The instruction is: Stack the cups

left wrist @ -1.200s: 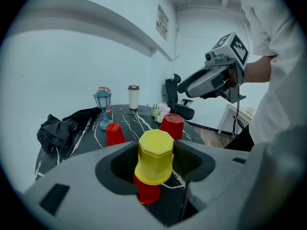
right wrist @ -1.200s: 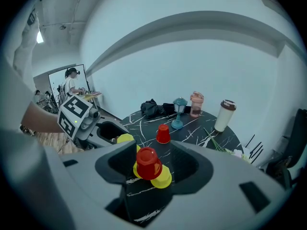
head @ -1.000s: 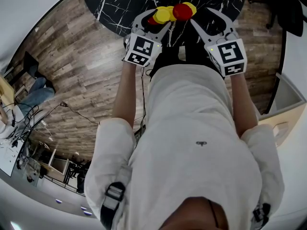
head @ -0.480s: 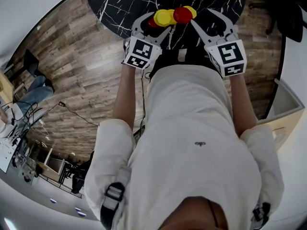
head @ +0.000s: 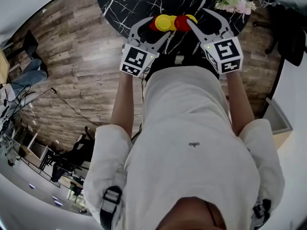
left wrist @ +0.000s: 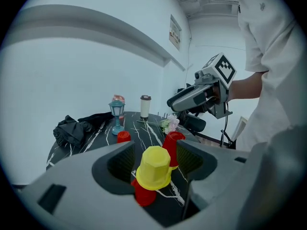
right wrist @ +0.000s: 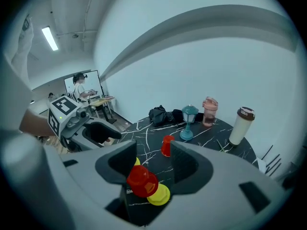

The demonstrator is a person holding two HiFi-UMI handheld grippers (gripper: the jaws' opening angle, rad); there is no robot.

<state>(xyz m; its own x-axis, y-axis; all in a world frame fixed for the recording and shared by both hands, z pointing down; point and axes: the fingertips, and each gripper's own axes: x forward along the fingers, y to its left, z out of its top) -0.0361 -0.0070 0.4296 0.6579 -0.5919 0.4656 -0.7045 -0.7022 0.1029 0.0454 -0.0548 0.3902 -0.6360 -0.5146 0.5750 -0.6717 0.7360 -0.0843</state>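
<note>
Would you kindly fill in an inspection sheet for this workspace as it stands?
Surface: black marble table, white-veined.
Job's things: yellow-on-red stack; red-on-yellow stack; lone red cup farther back.
Clutter: teal lantern, pink bottle, lidded tumbler, black cloth, flowers.
Grippers: left gripper has just been opening, yellow-on-red stack in its gap untouched; right gripper open, nothing gripped.
Cables: cable loose on wood floor.
Surroundings: white wall behind the table.

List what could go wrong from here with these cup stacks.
1. The yellow-topped stack and the red-topped stack stand close together; the right gripper, jaws open, could knock one while closing on the other.
2. The lone red cup stands farther in, near the lantern; reaching over the stacks may topple them.
</note>
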